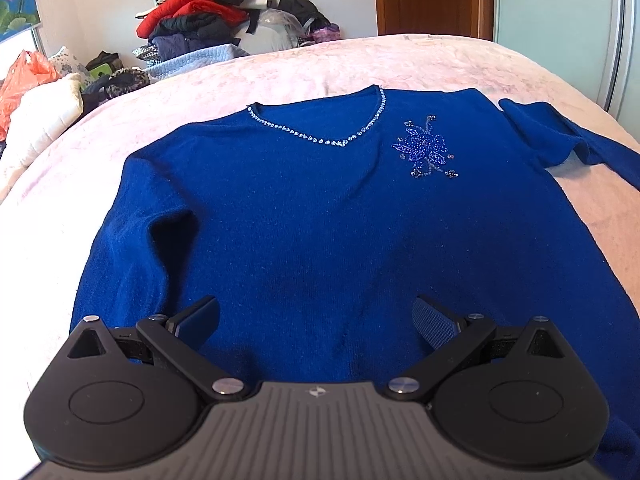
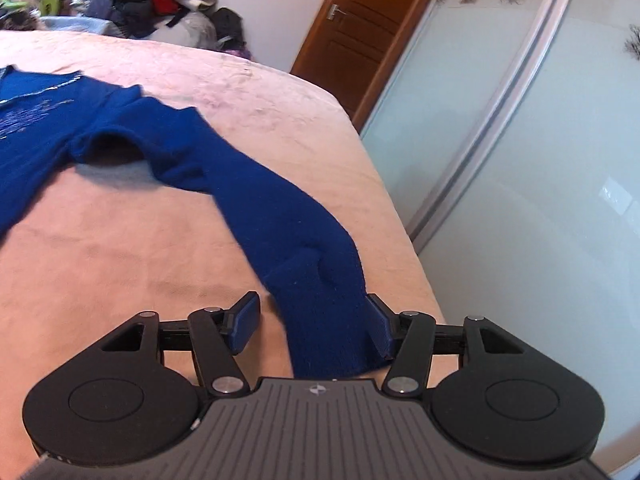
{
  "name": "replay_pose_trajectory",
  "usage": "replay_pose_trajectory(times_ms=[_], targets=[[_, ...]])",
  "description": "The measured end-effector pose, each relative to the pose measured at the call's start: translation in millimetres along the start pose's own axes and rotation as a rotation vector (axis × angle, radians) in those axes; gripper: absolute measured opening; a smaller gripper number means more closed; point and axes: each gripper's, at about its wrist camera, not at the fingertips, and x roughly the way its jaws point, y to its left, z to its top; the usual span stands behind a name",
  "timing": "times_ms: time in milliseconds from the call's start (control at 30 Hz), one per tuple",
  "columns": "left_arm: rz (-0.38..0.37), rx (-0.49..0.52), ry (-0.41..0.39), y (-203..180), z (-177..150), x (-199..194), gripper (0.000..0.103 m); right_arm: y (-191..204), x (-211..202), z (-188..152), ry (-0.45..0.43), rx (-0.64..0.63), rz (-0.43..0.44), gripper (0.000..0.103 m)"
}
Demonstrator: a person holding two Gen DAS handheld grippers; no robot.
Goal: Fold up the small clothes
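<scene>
Lying flat on the pink bed [image 1: 400, 64], the blue sweater [image 1: 320, 208] waits. Left tool [image 1: 316, 320] is spread wide; right tool [image 2: 316, 328] is spread around the sleeve [image 2: 280, 216].

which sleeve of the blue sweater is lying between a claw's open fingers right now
The stretched-out sleeve on the wardrobe side; its cuff end lies between the right claw. The other sleeve is folded against the sweater body.
</scene>
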Motion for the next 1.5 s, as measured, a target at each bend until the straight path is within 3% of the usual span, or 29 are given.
replay_pose_trajectory(times_ms=[67, 100, 200, 333, 400, 533, 633, 767, 833, 867, 933, 967, 1000, 1033, 1167, 1267, 1400, 1500], targets=[[0.009, -0.002, 0.003, 0.2, 0.2, 1.3, 0.103, -4.7, 9.0, -2.3, 0.015, 0.054, -0.02, 0.054], [0.014, -0.004, 0.006, 0.6, 0.3, 2.3, 0.103, -9.1, 13.7, -2.7, 0.024, 0.096, -0.005, 0.039], [0.022, -0.013, 0.016, 1.1, 0.5, 4.8, 0.103, -17.2, 17.1, -3.2, 0.036, 0.191, 0.05, 0.014], [0.028, -0.004, 0.019, 0.8, -0.4, 6.0, 0.103, -23.7, 13.2, -6.8, 0.042, 0.268, 0.117, 0.011], [0.036, 0.001, 0.019, 0.9, -0.7, 6.5, 0.103, -39.1, 7.3, -9.3, 0.038, 0.417, 0.234, 0.012], [0.04, -0.003, 0.025, 2.6, -1.6, 7.5, 0.103, -77.3, 7.0, -21.7, -0.021, 0.855, 0.63, 0.011], [0.045, -0.002, 0.033, 2.4, -1.8, 9.3, 0.103, -94.9, 11.5, -24.5, -0.106, 1.115, 0.86, 0.011], [0.046, -0.002, 0.035, 3.1, -2.4, 9.3, 0.103, -123.0, 9.9, -22.4, -0.242, 1.336, 0.95, 0.011], [0.046, 0.0, 0.034, 3.3, -2.2, 9.6, 0.103, -134.6, 8.1, -21.7, -0.293, 1.391, 0.905, 0.011], [0.046, -0.001, 0.033, 3.7, -2.3, 9.6, 0.103, -138.9, 5.6, -20.7, -0.303, 1.394, 0.855, 0.011], [0.042, -0.006, 0.03, 4.4, -2.8, 9.1, 0.103, -142.2, -4.5, -13.1, -0.285, 1.31, 0.703, 0.022], [0.037, -0.008, 0.029, 4.5, -2.6, 9.3, 0.103, -136.5, -9.9, -4.4, -0.252, 1.198, 0.591, 0.037], [0.035, -0.008, 0.03, 4.6, -3.2, 9.3, 0.103, -127.8, -16.0, 2.7, -0.21, 1.069, 0.482, 0.068], [0.035, -0.006, 0.032, 4.4, -3.8, 9.5, 0.103, -114.3, -21.3, 9.3, -0.17, 0.936, 0.386, 0.087], [0.038, 0.002, 0.037, 3.5, -3.9, 10.5, 0.103, -44.6, -20.4, 19.4, -0.055, 0.469, 0.172, 0.088], [0.04, 0.008, 0.036, 3.1, -3.6, 9.8, 0.103, 1.8, -14.2, 12.7, 0.001, 0.27, 0.119, 0.088], [0.045, 0.011, 0.039, 2.1, -3.4, 11.0, 0.103, 18.6, 4.2, 10.6, 0.037, 0.226, 0.055, 0.09], [0.047, 0.003, 0.046, 1.9, -3.0, 13.4, 0.103, 12.6, 3.1, 3.8, 0.044, 0.294, 0.095, 0.094]])
